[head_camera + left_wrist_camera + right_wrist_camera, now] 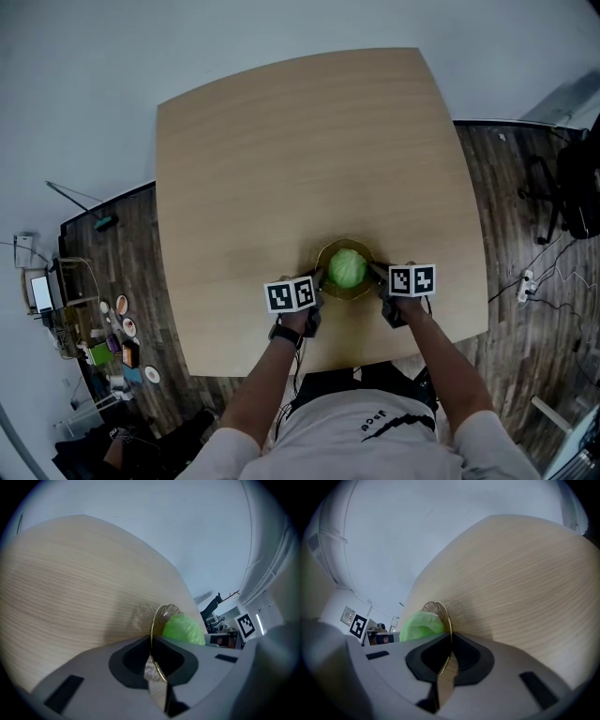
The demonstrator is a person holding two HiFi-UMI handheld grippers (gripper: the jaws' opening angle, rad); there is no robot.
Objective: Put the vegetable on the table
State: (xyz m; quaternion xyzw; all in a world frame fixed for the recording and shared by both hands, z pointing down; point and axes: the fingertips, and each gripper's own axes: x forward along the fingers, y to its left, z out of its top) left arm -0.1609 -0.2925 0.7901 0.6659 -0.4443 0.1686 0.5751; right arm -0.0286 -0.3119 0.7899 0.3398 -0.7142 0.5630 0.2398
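Note:
A green cabbage-like vegetable (pixel 348 269) lies in a clear glass bowl with a gold rim (pixel 328 289) near the front edge of the wooden table (pixel 281 159). My left gripper (pixel 317 287) is shut on the bowl's left rim and my right gripper (pixel 378 279) is shut on its right rim. In the left gripper view the gold rim (pixel 153 626) runs between the jaws, with the vegetable (pixel 183 628) just beyond. The right gripper view shows the rim (pixel 446 616) pinched the same way, beside the vegetable (pixel 421 624).
The wide tabletop stretches away beyond the bowl. Dark wood floor surrounds the table, with a cluttered shelf of small items (pixel 112 342) at the left and a black office chair (pixel 572 187) and cables at the right.

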